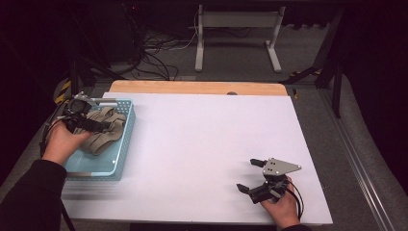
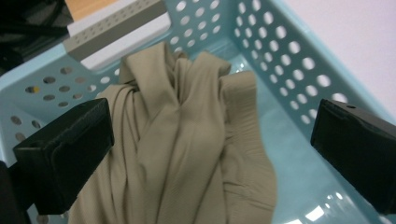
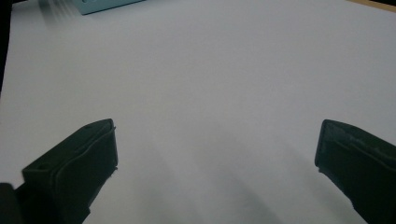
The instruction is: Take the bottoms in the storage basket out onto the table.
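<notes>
Down at your near right, your right gripper (image 1: 253, 175) rests low over the bare white table (image 1: 202, 144), jaws spread wide, holding nothing. Farther off at the left edge, your left gripper (image 1: 98, 126) reaches into the blue basket (image 1: 126, 139), jaws apart around the crumpled beige cloth (image 2: 187, 140). Nothing gripped yet; the cloth sits in the basket, so the work looks barely begun.

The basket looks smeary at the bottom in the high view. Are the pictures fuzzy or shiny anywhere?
High view: the basket has a blurred streak along its near edge. Left gripper view: glare spots on the basket floor, cloth sharp. Right gripper view: soft shadows on the table.
</notes>
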